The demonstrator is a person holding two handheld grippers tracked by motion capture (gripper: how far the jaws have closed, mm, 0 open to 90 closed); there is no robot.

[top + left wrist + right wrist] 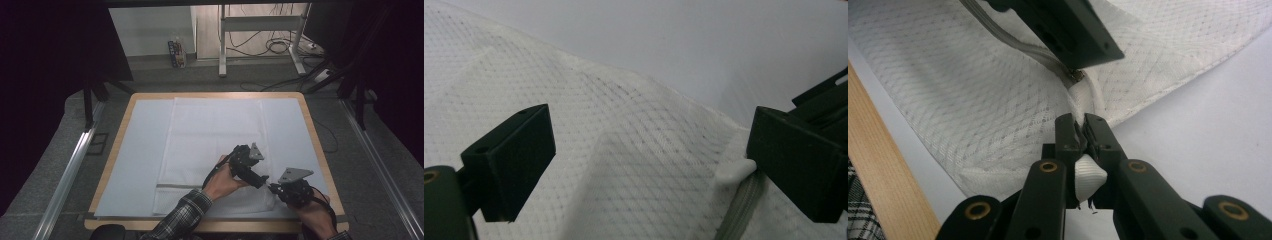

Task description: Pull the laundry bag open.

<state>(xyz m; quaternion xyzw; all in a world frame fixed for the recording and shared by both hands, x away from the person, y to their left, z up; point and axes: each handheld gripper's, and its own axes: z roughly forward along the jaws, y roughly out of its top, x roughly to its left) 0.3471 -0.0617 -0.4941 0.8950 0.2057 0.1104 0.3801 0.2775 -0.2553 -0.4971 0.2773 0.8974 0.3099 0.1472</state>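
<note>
Your right gripper (1082, 131) has its jaws pressed together on a bunched fold of the white mesh bag (973, 95), right at the cloth's edge beside the end of the grey zipper (1013, 42); a wad of the white fabric bulges out behind the jaws between the black linkages. In the high view that right gripper (272, 189) sits near the table's near right corner, with your hand under it. Your left gripper (649, 155) has its jaws spread wide, one on each side of the mesh bag (624, 130), and its right-hand jaw rests just against a small white tab at the end of the zipper (739, 210). From above, your left gripper (264, 179) lies just beside the right one, the two tips nearly meeting over the bag's near right corner. The mesh bag (210, 145) lies flat, running from the far edge toward you down the middle of a pale sheet (140, 150) that covers the wooden table (314, 130). Your plaid sleeve (182, 217) comes in at the near edge.
</note>
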